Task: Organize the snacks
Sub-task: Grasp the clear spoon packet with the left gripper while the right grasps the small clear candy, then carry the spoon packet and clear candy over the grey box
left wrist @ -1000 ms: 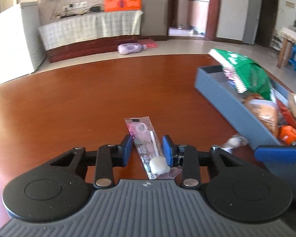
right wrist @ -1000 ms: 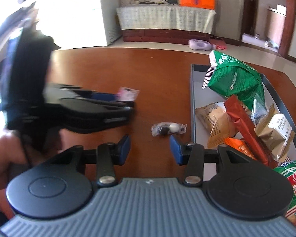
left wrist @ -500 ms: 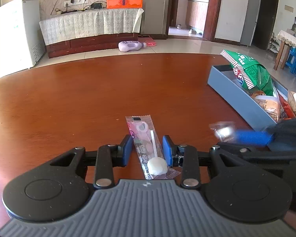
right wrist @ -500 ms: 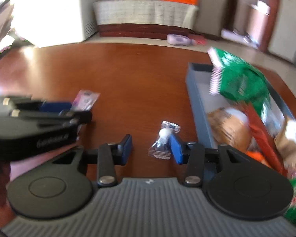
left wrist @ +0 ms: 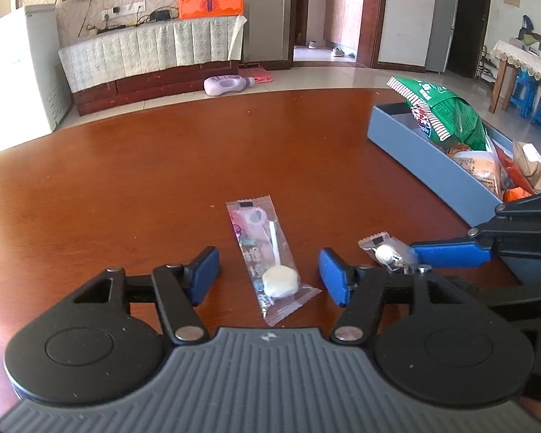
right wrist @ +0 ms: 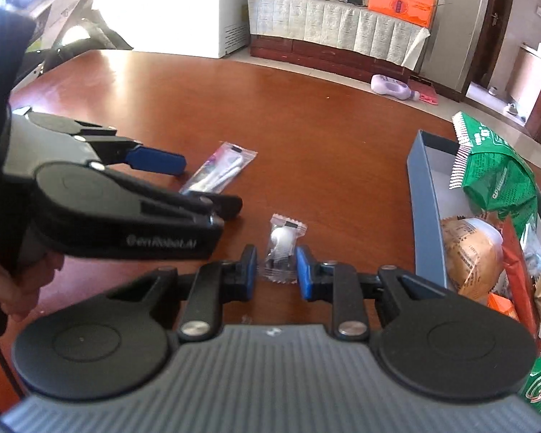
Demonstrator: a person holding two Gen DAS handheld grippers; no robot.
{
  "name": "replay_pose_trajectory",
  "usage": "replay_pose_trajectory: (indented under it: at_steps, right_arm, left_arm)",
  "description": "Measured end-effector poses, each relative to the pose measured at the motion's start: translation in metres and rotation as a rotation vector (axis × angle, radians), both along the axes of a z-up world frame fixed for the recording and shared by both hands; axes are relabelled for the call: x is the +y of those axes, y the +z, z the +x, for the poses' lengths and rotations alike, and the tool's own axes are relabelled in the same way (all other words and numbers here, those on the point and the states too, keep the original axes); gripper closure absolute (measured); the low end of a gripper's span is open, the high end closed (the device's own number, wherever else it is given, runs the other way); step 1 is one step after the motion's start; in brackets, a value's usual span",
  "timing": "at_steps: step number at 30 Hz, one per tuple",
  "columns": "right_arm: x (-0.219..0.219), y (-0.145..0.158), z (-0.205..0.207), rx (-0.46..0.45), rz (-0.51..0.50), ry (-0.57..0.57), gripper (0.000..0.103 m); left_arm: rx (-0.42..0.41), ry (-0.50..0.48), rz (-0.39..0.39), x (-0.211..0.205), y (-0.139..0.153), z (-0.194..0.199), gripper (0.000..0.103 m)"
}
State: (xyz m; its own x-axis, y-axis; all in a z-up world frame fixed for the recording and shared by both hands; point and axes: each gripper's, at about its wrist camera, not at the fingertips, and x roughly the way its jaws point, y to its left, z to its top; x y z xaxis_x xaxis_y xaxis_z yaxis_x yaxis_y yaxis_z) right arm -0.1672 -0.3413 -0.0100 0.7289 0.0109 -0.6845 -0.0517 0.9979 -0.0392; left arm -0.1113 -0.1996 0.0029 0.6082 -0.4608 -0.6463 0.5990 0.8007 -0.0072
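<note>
A wrapped lollipop point(left wrist: 267, 256) lies on the brown table between the open fingers of my left gripper point(left wrist: 268, 276); it also shows in the right wrist view point(right wrist: 220, 171). A small clear-wrapped candy point(right wrist: 281, 249) lies between the pads of my right gripper point(right wrist: 276, 270), which has closed to about the candy's width; contact with the pads is not clear. The candy also shows in the left wrist view point(left wrist: 387, 254). A blue-grey tray point(left wrist: 425, 158) at the right holds several snack bags, including a green one point(right wrist: 494, 173).
The left gripper body point(right wrist: 108, 209) sits close to the left of the right gripper. The right gripper's blue finger point(left wrist: 451, 252) reaches in from the right. The table's far edge curves toward a tiled floor with a purple bottle point(left wrist: 227, 84).
My right gripper moved up to the small candy and narrowed around it. My left gripper opened wider around the lollipop, which has not moved.
</note>
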Motion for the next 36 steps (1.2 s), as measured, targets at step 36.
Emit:
replay_pose_trajectory:
  at_steps: [36]
  right_arm:
    - [-0.045,0.06,-0.058,-0.23,0.073,-0.057,0.076]
  left_arm:
    - [-0.137,0.007,-0.054,-0.047,0.047,-0.026,0.085]
